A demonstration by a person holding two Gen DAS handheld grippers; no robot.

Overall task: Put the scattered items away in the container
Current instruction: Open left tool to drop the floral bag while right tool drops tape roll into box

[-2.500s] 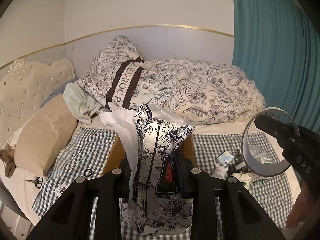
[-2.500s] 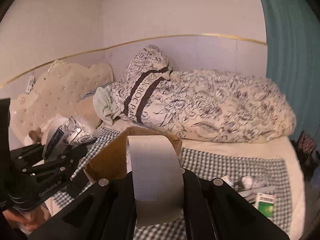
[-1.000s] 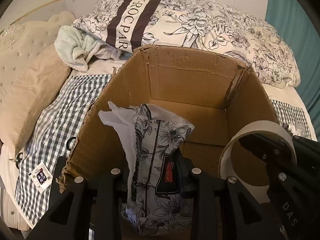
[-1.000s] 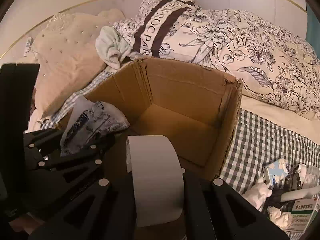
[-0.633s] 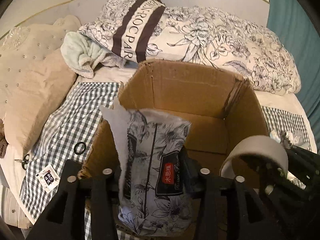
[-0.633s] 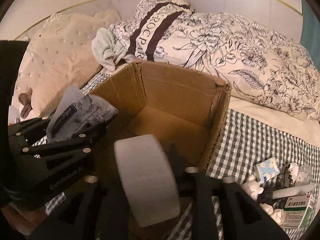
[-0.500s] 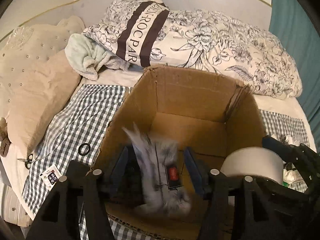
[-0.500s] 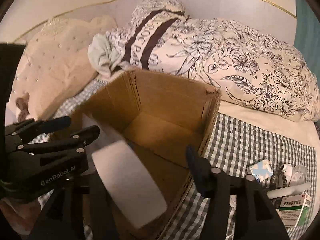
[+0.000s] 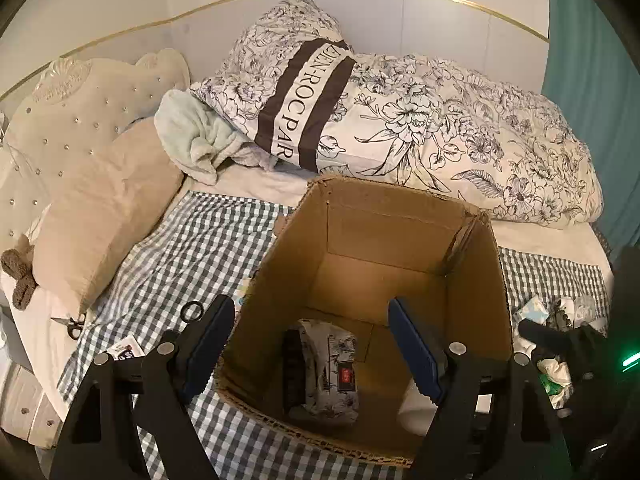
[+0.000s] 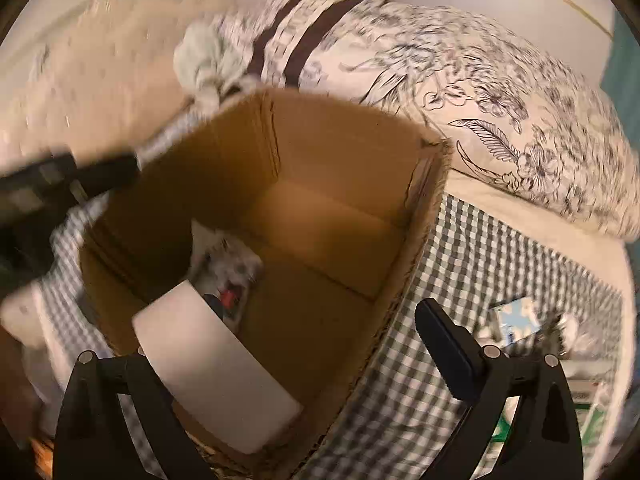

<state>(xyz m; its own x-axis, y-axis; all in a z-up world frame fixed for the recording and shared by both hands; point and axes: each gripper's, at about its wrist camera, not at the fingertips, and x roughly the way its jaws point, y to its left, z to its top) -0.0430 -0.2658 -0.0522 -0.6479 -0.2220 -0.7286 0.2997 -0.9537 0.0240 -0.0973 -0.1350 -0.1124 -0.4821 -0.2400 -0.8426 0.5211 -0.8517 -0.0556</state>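
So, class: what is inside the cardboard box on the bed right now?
Inside the cardboard box lies a floral tissue pack on the floor, beside a white tape roll at the near wall. The near wall and gripper fingers hide the remaining near floor.

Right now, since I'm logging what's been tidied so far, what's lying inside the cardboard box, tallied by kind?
Inside the cardboard box:
Floral tissue pack: 1
White tape roll: 1
Total: 2
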